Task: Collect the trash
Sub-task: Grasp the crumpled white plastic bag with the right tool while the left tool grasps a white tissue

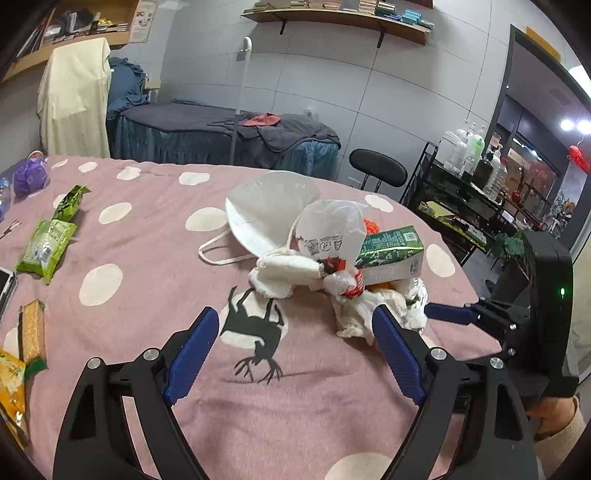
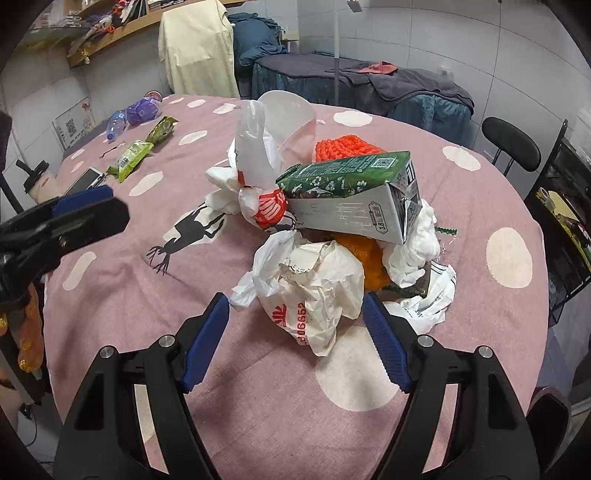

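**Both tools wide open at the trash pile, nothing gripped**

Right tool (image 2: 295, 325): jaws spread wide, crumpled white paper bag (image 2: 317, 295) with red print sits between the fingertips, not clamped. Left tool (image 1: 295, 332): also spread wide, empty, over the deer print (image 1: 255, 332); its right-side tip is just beside crumpled white tissue (image 1: 354, 314).

Trash pile sits mid-surface, just ahead of both tools. Green-and-white carton (image 2: 354, 195) lies tilted on top of the heap; white plastic bag (image 2: 255, 151) stands up behind it.

View differences: right wrist shows orange peel (image 2: 369, 258) under the carton, an orange knit piece (image 2: 347, 147) behind it and a printed wrapper (image 2: 432, 295) at the pile's right edge; these are mostly hidden in left wrist. Left wrist shows the white face mask (image 1: 266, 210) with loose straps, plus a seed bar (image 1: 31, 332) at near left.

Surface (image 2: 258, 406): round, pink cloth with white dots. Green snack packs (image 1: 46, 247) and a phone (image 2: 85, 181) well left of the pile. Far: massage bed (image 1: 221, 133), black stool (image 1: 376, 166), wall shelf (image 1: 332, 16).
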The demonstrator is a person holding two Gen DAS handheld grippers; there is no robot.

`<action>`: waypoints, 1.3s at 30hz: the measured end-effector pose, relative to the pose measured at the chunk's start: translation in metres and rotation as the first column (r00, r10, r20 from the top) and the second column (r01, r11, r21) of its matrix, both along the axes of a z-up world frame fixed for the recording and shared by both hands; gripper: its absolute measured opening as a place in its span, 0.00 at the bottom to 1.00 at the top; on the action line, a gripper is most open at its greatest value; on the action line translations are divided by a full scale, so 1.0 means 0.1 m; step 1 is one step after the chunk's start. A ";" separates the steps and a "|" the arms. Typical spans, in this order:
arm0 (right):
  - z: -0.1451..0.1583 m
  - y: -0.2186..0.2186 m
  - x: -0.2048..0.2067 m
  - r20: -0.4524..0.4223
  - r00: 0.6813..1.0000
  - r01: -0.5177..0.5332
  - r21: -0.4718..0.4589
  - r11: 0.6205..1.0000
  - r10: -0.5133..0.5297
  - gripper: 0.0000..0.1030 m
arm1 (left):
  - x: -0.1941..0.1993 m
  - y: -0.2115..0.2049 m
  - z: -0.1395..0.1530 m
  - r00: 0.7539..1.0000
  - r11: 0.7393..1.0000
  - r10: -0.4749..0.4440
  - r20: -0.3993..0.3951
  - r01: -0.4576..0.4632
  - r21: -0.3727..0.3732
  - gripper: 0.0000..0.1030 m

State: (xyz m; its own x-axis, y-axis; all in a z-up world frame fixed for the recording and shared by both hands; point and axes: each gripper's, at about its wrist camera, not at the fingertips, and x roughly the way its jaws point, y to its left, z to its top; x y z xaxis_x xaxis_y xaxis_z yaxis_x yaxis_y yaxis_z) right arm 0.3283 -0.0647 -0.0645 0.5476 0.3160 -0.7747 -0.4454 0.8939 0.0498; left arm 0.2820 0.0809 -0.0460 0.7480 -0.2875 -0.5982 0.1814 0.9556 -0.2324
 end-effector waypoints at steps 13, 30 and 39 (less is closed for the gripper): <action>-0.02 -0.13 -0.11 -0.022 1.000 0.019 0.027 0.999 -0.018 0.73 | 0.84 -0.61 -0.11 0.998 0.997 -0.045 -0.042 0.048 0.068 0.47; -0.23 0.08 0.28 -0.057 0.998 0.036 -0.090 0.995 -0.041 0.61 | 0.09 -0.02 0.37 0.995 0.996 0.017 0.100 -0.007 -0.094 0.04; -0.10 -0.13 0.09 -0.075 0.995 0.063 0.057 0.996 -0.059 0.36 | -0.35 0.15 0.44 0.988 0.992 0.081 0.129 -0.067 -0.109 0.04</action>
State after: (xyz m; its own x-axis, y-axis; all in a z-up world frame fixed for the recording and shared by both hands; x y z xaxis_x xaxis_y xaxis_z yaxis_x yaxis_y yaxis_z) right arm 0.3373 -0.0774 -0.0747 0.5099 0.3303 -0.7943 -0.3832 0.9139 0.1340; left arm 0.2474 0.0964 -0.0018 0.8403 -0.2839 -0.4619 0.1467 0.9392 -0.3103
